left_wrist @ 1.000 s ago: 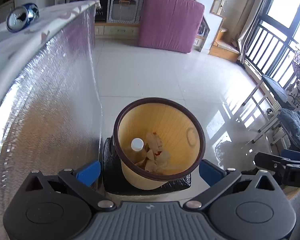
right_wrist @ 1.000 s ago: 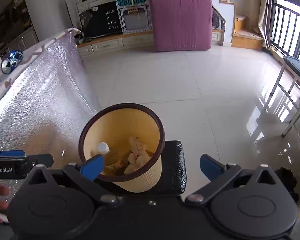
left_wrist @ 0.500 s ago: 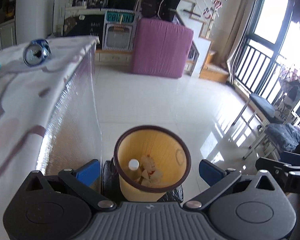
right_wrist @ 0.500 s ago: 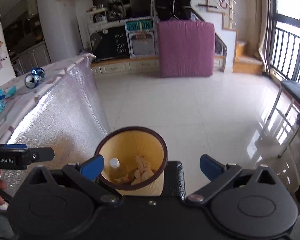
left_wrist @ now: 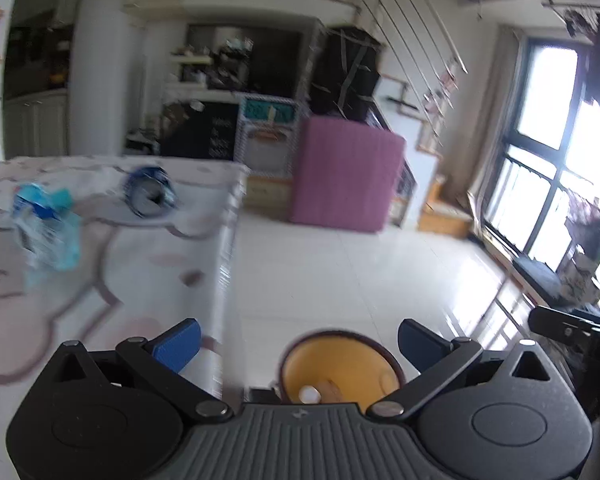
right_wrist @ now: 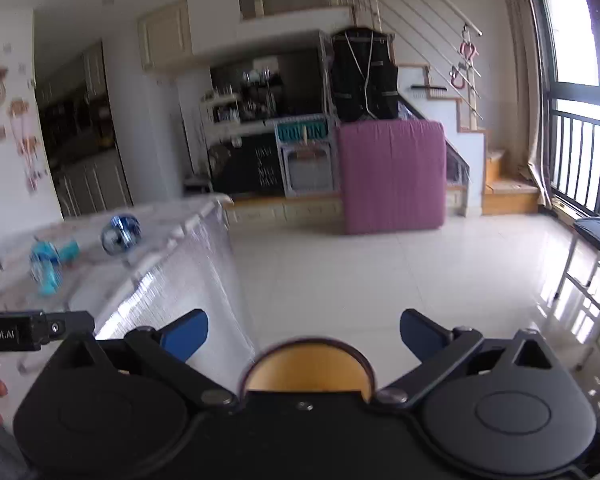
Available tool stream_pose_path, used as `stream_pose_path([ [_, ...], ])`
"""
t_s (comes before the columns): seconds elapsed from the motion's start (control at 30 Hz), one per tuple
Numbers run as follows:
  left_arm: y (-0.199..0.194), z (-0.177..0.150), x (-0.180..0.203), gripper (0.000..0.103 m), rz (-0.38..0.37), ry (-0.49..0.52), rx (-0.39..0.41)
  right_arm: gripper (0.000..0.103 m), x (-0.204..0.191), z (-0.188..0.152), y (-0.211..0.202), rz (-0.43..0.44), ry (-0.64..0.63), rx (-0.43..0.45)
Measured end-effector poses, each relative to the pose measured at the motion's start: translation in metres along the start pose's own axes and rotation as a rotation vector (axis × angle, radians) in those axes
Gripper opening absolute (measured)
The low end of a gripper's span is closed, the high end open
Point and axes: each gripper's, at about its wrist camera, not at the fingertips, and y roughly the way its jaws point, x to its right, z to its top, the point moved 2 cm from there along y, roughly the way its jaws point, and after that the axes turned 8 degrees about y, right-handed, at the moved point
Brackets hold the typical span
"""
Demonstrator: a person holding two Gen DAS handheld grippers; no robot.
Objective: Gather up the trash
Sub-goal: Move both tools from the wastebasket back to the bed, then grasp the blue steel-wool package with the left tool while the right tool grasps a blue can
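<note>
A yellow bin with a dark rim (left_wrist: 340,364) stands on the floor below both grippers and holds a white-capped bottle and crumpled paper; it also shows in the right wrist view (right_wrist: 308,364). On the table lie a blue can (left_wrist: 150,196) on its side and a blue-and-white crumpled wrapper (left_wrist: 46,228); the right wrist view shows the can (right_wrist: 121,234) and wrapper (right_wrist: 48,264) too. My left gripper (left_wrist: 298,344) is open and empty above the table edge. My right gripper (right_wrist: 304,334) is open and empty above the bin.
The table (left_wrist: 112,280) has a patterned cloth with a silvery skirt (right_wrist: 204,280). A purple cushion (left_wrist: 344,176) leans against cabinets at the back. Chairs (right_wrist: 596,248) stand by the window at right. Tiled floor lies between.
Both grippers have risen and tilted up, so the bin has dropped to the bottom edge of each view and the tabletop with the can and wrapper has come into sight.
</note>
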Motion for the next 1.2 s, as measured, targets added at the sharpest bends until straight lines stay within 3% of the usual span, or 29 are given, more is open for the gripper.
stream_pose_path([
  [0.33, -0.027, 0.021, -0.084, 0.103, 0.16, -0.198, 0.119, 0.103, -0.068, 0.01, 0.029, 0.096, 0.038, 0.098],
  [0.43, -0.028, 0.023, -0.112, 0.103, 0.178, -0.282, 0.138, 0.103, -0.094, 0.012, 0.047, 0.114, 0.039, 0.107],
  [0.6, -0.021, 0.016, -0.156, 0.103, 0.277, -0.405, 0.134, 0.103, -0.136, 0.016, 0.081, 0.17, 0.026, 0.096],
  [1.0, 0.036, 0.012, -0.232, 0.103, 0.194, -0.654, 0.055, 0.102, -0.226, 0.03, 0.168, 0.27, -0.059, 0.055],
  [1.2, 0.059, -0.005, -0.261, 0.102, 0.201, -0.742, -0.017, 0.091, -0.27, 0.037, 0.211, 0.315, -0.225, 0.029],
])
